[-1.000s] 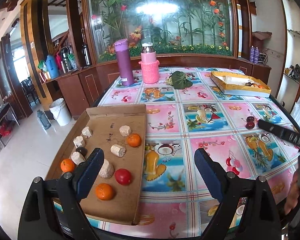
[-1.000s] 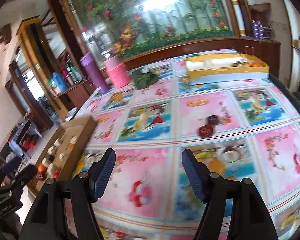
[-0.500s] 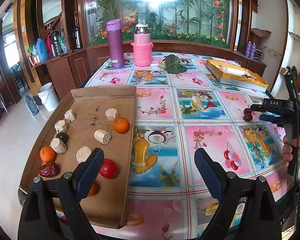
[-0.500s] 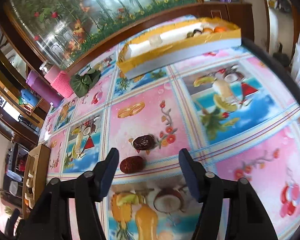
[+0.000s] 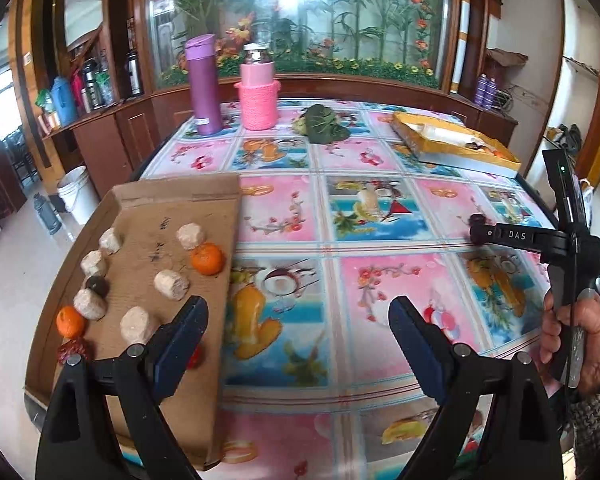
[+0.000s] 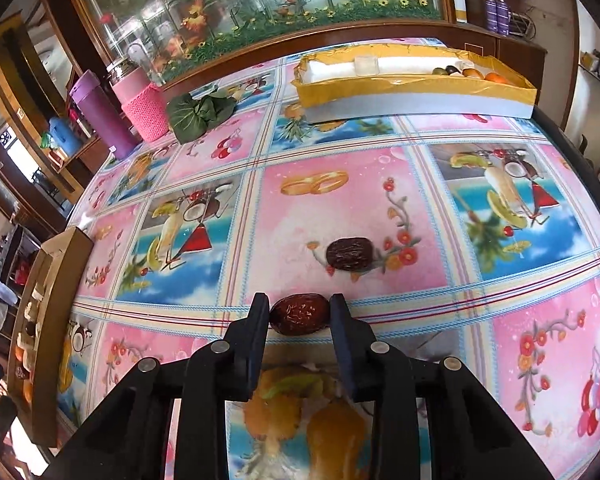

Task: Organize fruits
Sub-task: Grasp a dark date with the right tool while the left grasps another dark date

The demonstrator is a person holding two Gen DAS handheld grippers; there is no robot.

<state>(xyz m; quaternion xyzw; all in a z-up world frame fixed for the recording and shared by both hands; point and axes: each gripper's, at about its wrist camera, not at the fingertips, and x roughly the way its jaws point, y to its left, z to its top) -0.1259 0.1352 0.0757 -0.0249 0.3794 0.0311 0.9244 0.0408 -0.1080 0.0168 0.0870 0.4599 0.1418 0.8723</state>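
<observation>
Jujube [image 6: 299, 314] lies on open worktop [image 6: 340, 208], clear of edges; right hand-held gripper [image 6: 299, 312] has just closed, apparently pinching it; left hand-held gripper [image 5: 298, 326] gapes empty.

Bare tablecloth [image 6: 340, 200] twd yellow box [image 6: 416, 90]; only darker date [image 6: 349, 254] btwn.

Glossy tablecloth [image 6: 340, 208]; wrinkled date [image 6: 299, 314].

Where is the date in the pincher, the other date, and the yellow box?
Held date [image 6: 299, 314]: right wrist view, middle of its wrinkled skin.
Other date [image 6: 350, 254]: right wrist view, its centre, on the tablecloth.
Yellow box [image 6: 416, 89]: right wrist view, its front yellow wall.
</observation>
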